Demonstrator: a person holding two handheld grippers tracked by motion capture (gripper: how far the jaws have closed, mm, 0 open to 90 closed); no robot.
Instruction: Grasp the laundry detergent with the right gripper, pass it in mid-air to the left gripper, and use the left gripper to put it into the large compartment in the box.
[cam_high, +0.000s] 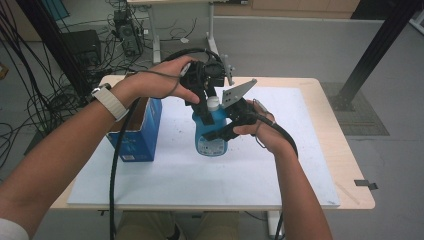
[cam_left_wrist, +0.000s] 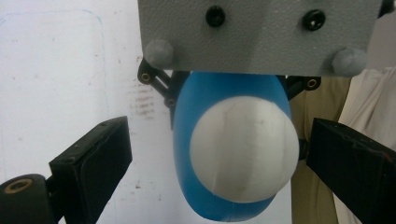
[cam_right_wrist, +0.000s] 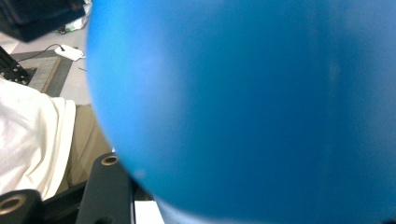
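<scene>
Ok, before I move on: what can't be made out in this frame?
- Bottle label: too small to read in the high view.
- Right claw: whether it is shut on the bottle; the blurred blue body hides the jaws in the right gripper view.
- Box contents: hidden by the left forearm in the high view.
- Bottle base: hidden by its cap in the left gripper view.

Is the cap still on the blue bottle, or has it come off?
On. The white cap sits on the neck of the blue bottle, with the left gripper open either side of it, not touching.
</scene>
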